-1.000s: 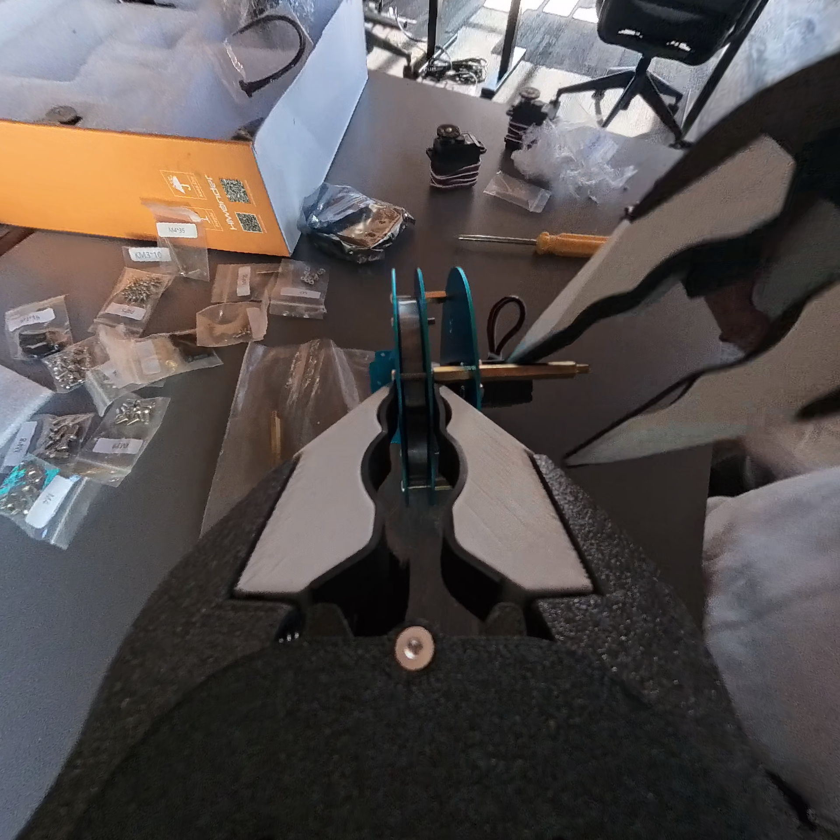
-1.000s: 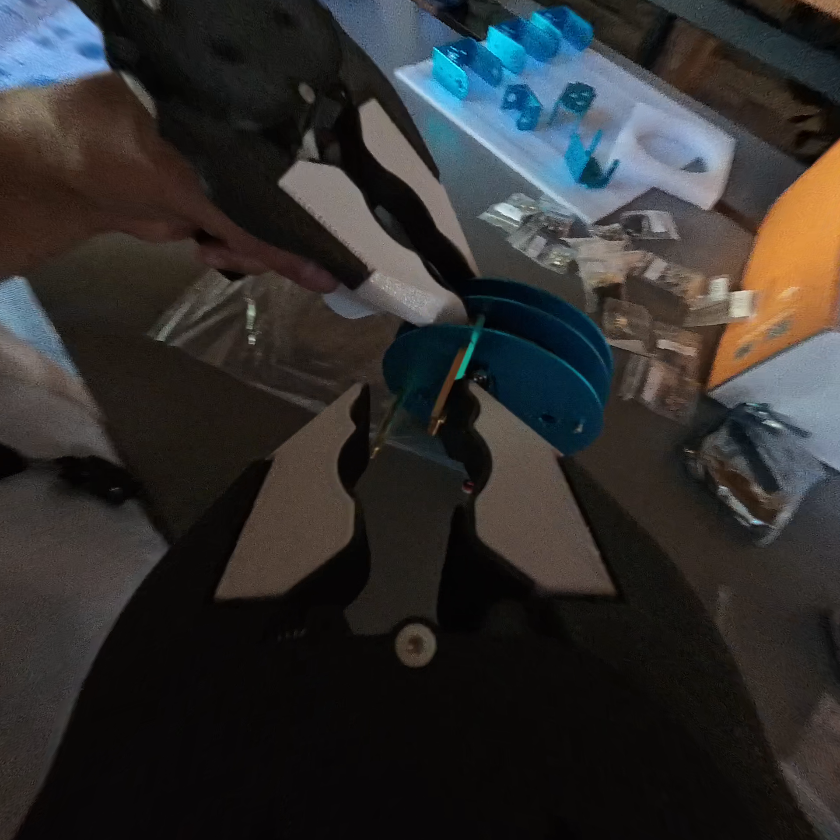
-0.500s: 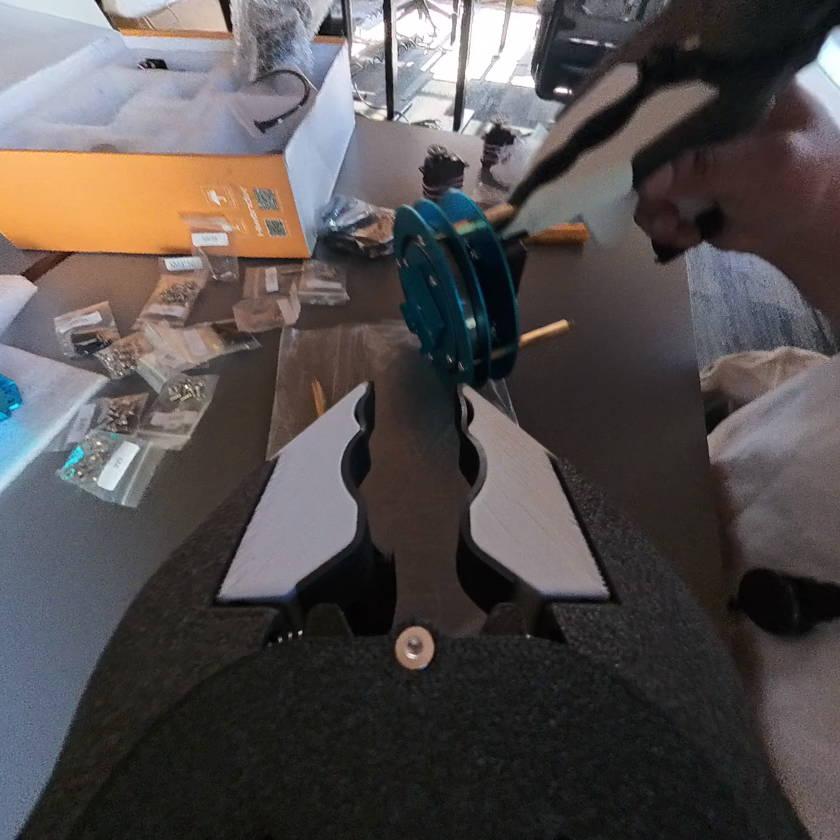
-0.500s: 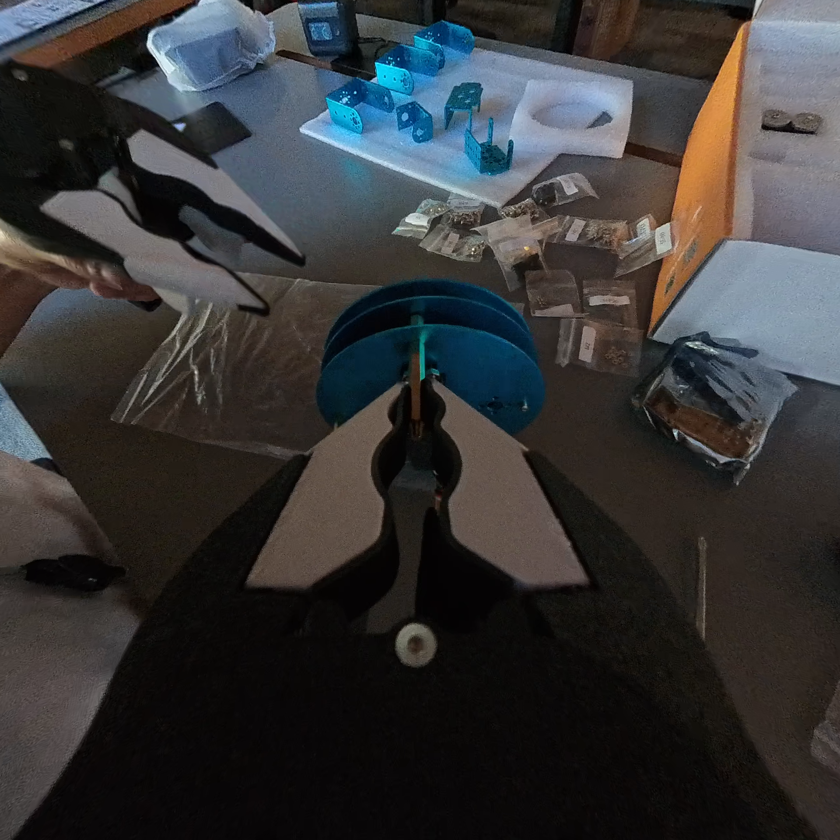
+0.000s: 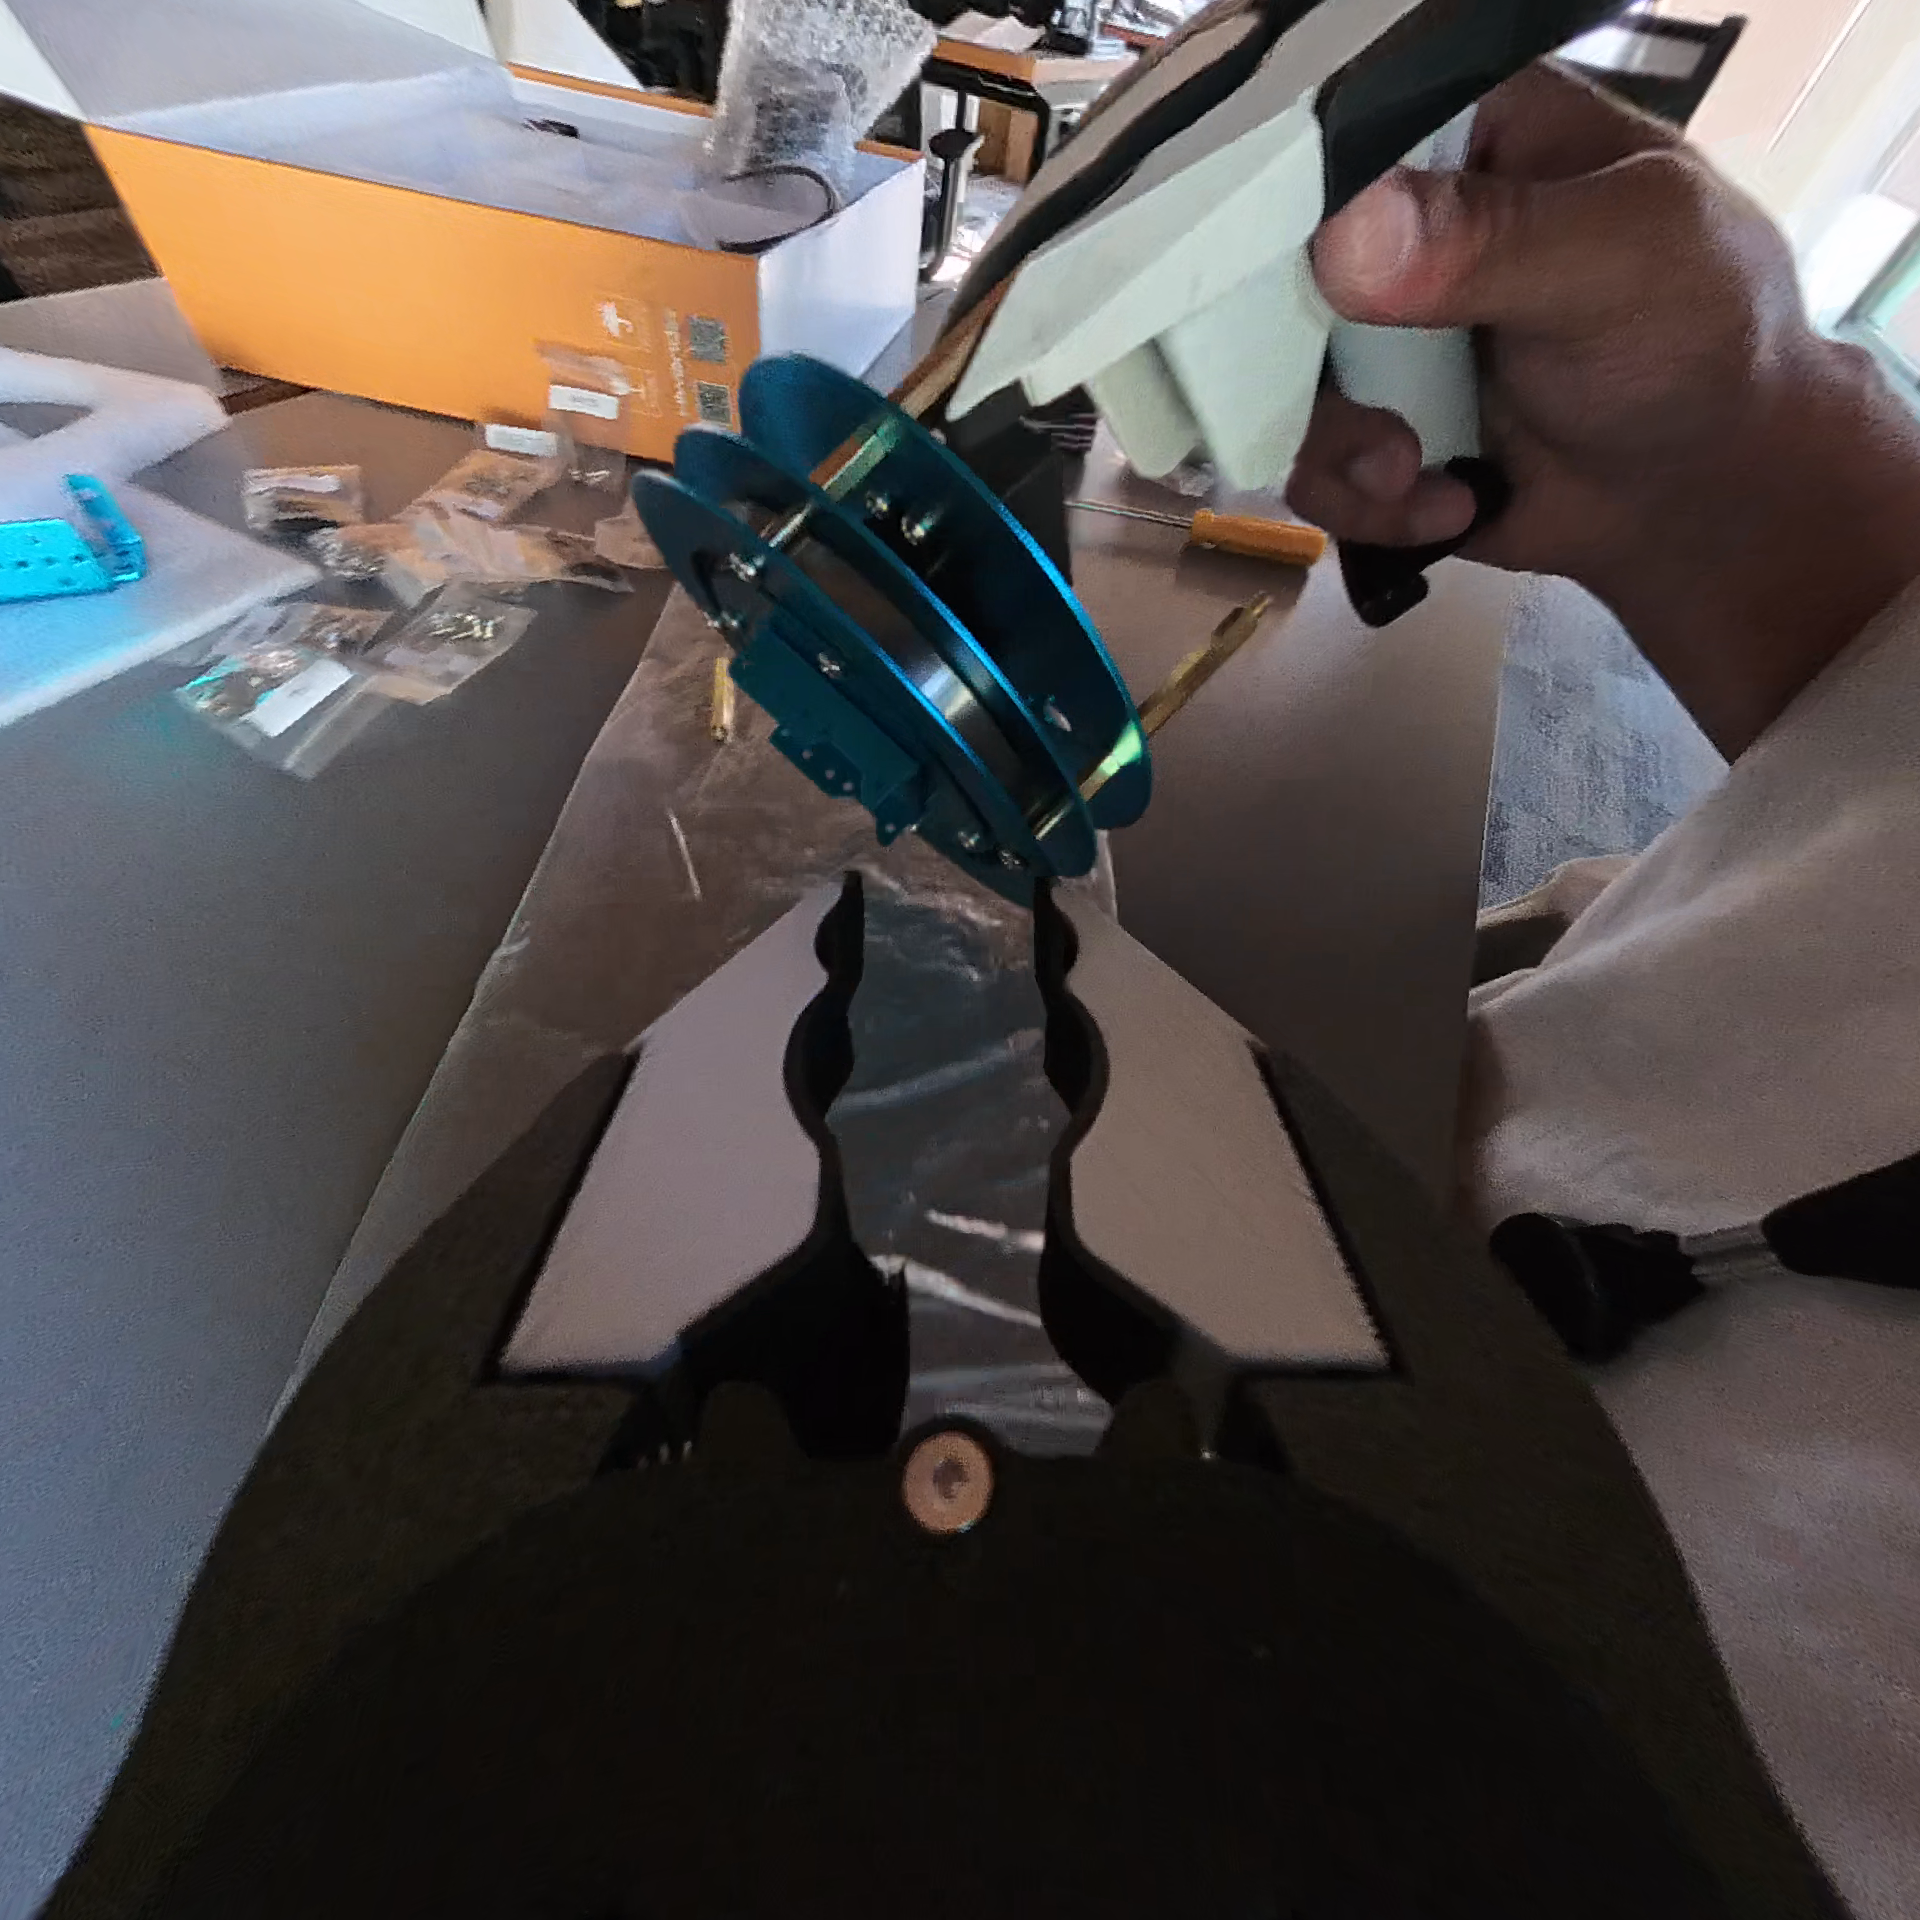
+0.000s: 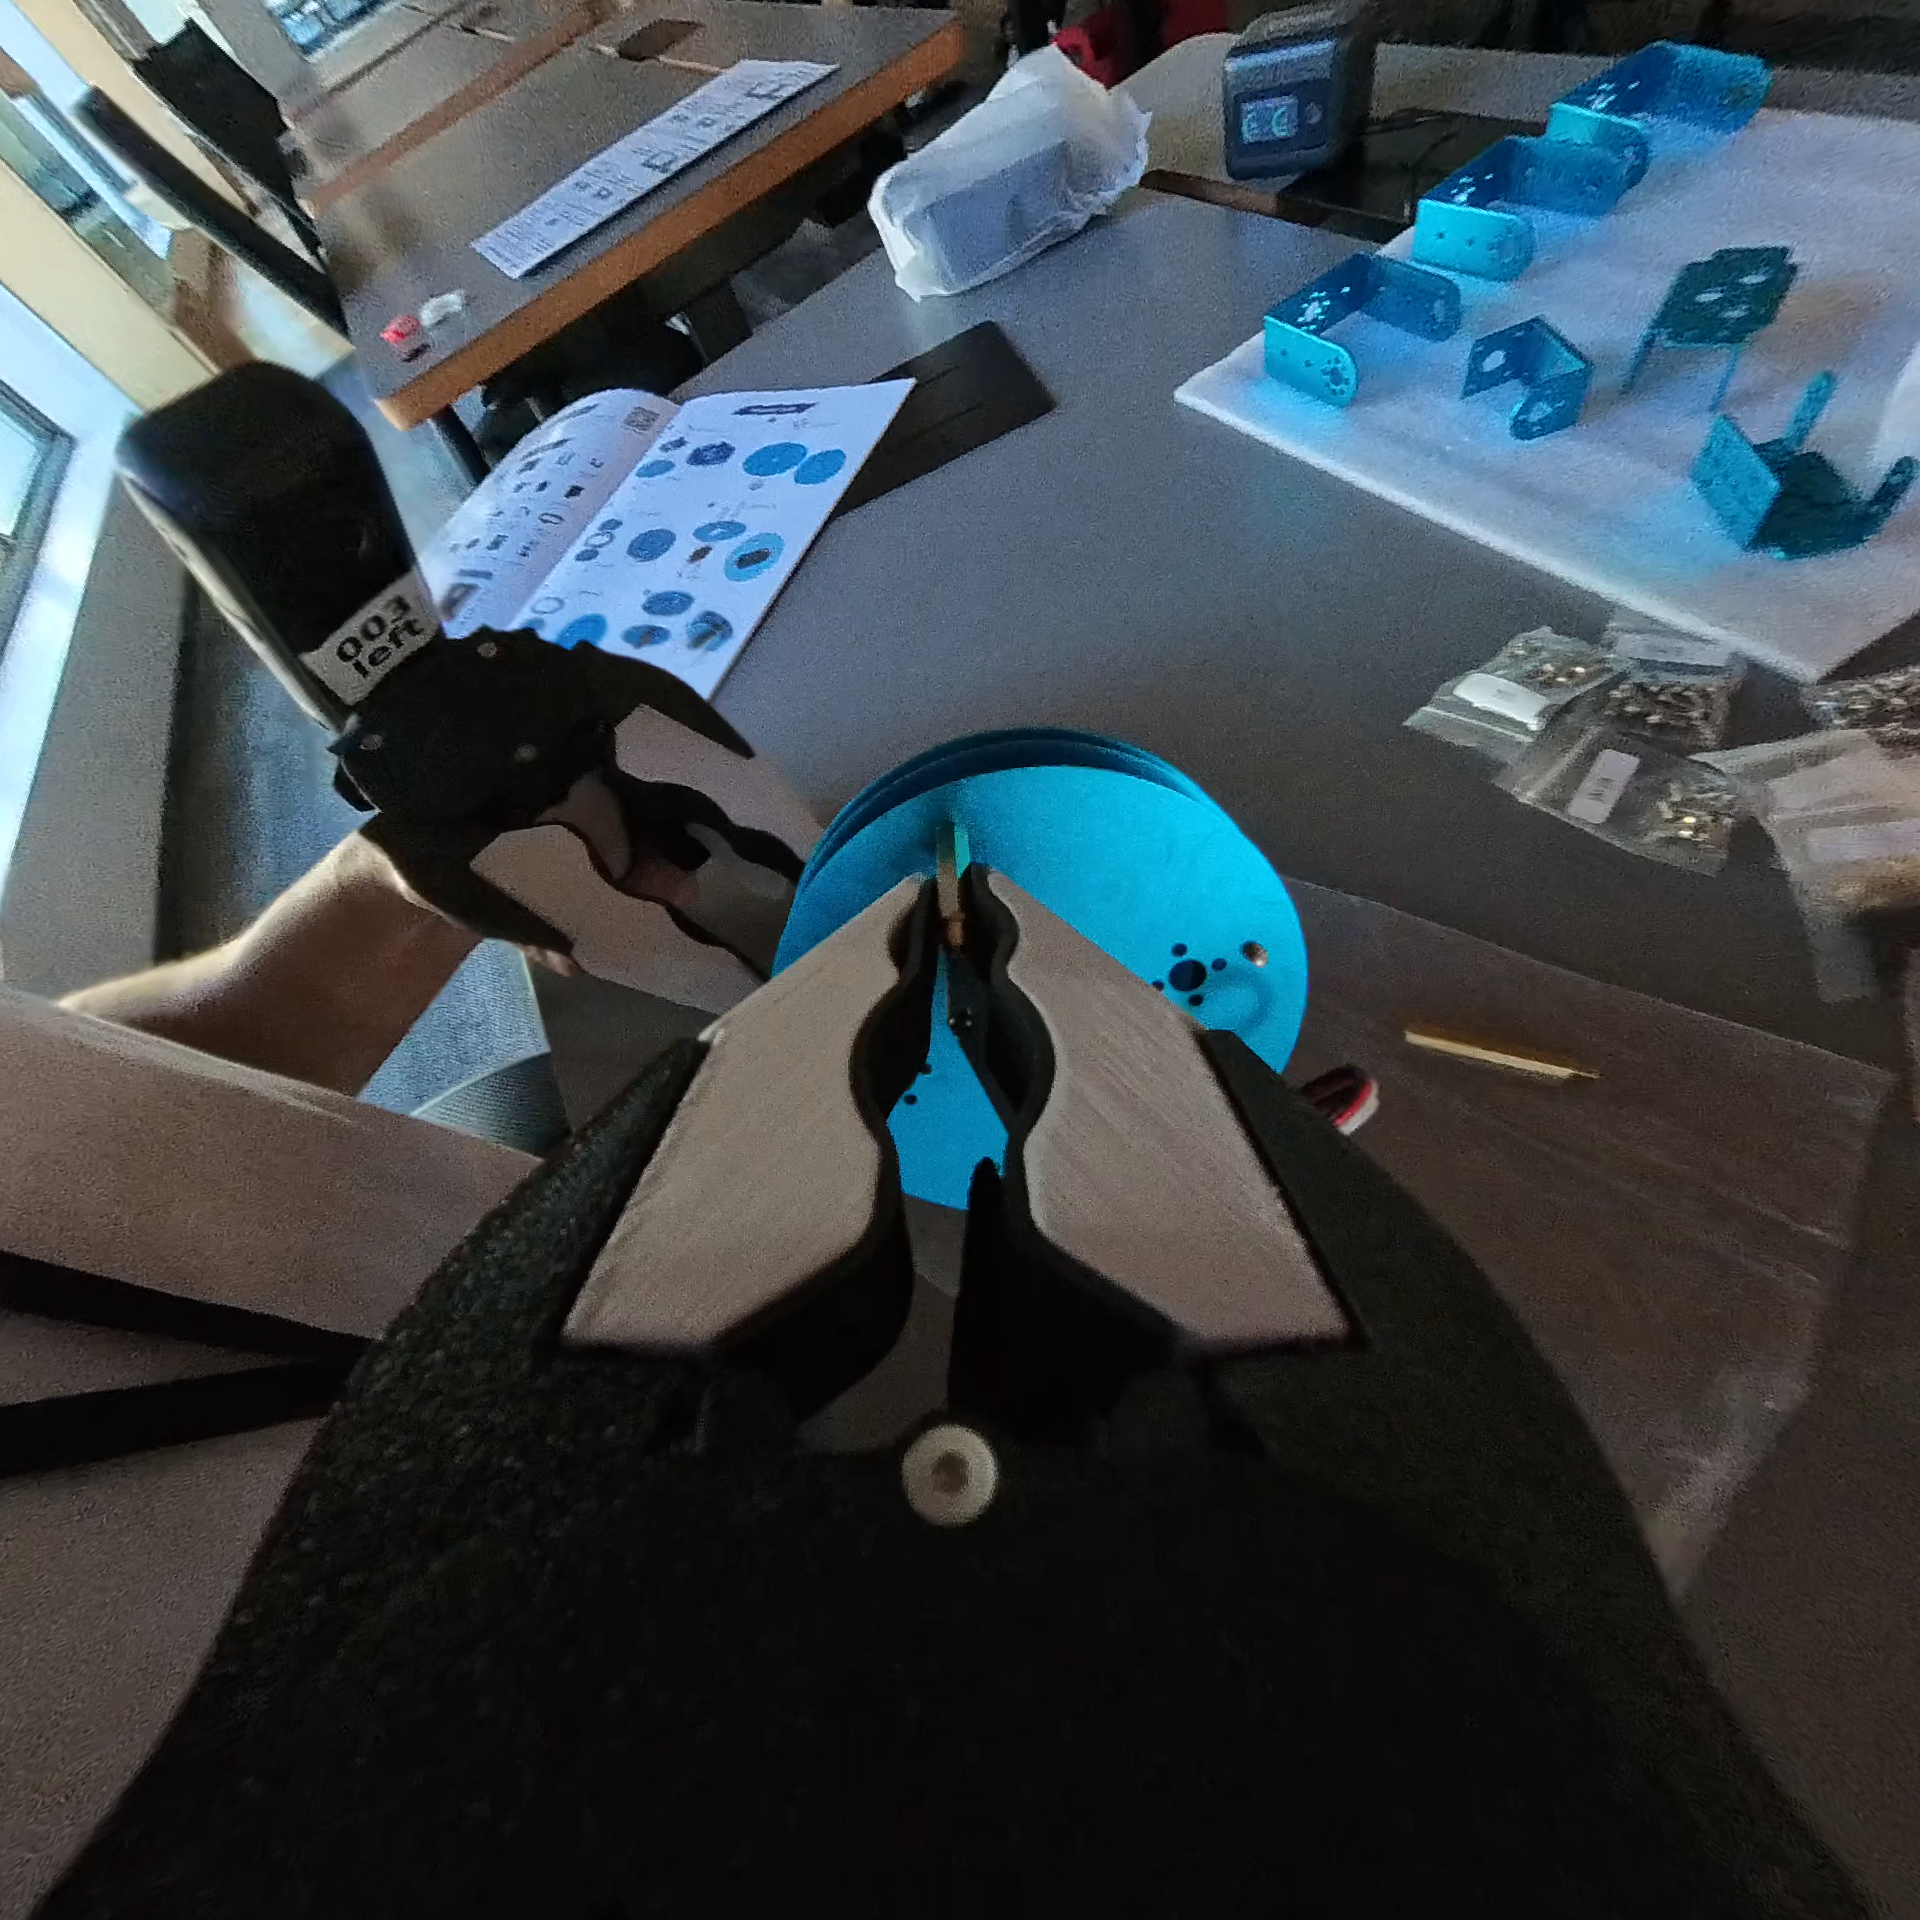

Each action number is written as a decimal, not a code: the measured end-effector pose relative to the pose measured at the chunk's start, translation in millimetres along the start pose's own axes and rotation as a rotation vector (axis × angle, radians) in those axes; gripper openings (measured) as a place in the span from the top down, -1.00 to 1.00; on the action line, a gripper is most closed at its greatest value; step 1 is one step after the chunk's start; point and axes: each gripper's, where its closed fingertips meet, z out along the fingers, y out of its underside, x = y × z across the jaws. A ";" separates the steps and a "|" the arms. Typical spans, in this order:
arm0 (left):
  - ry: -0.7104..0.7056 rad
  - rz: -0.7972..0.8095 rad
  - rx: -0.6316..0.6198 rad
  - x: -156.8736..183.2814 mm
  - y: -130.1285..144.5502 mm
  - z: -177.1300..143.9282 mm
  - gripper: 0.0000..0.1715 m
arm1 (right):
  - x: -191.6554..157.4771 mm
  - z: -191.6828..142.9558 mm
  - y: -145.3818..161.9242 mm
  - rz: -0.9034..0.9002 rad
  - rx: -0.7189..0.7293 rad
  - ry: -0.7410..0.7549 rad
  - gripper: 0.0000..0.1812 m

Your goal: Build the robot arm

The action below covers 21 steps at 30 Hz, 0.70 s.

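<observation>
A blue assembly of three metal discs joined by brass standoffs hangs tilted above the dark table. My right gripper is shut on one brass standoff of this disc assembly. In the left wrist view the right gripper comes in from the upper right, held by a hand. My left gripper is open and empty just below the assembly's lower rim. Its right fingertip is very near the rim. In the right wrist view the left gripper sits left of the discs.
An orange and white box stands at the back. Bags of screws, a clear plastic sheet, an orange-handled screwdriver and a loose brass standoff lie on the table. A white foam tray holds blue brackets beside a booklet.
My left gripper has let go of the disc assembly, opened and drawn back. My right gripper has closed on a standoff, then lifted and tilted the assembly.
</observation>
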 end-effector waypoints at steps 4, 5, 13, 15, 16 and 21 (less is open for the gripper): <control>0.006 -0.030 -0.006 4.9 11.4 -23.1 0.62 | -10.6 26.3 7.6 0.043 -0.039 -0.085 0.97; -0.005 -0.043 -0.018 3.5 15.4 -27.3 0.62 | -13.8 32.7 9.7 0.034 -0.054 -0.093 0.97; -0.035 -0.160 0.048 0.1 15.4 -46.6 0.60 | -39.0 60.3 8.6 0.032 -0.090 -0.211 0.97; -0.026 -0.179 0.094 -1.4 8.5 -48.4 0.60 | -31.6 58.1 6.8 0.051 -0.078 -0.231 0.97; -0.018 -0.189 0.115 -2.3 4.0 -47.8 0.60 | -27.8 55.5 6.8 0.049 -0.078 -0.254 0.97; 0.006 -0.142 0.152 -14.4 -20.1 -39.2 0.60 | -11.4 36.0 14.4 -0.043 -0.087 -0.384 0.97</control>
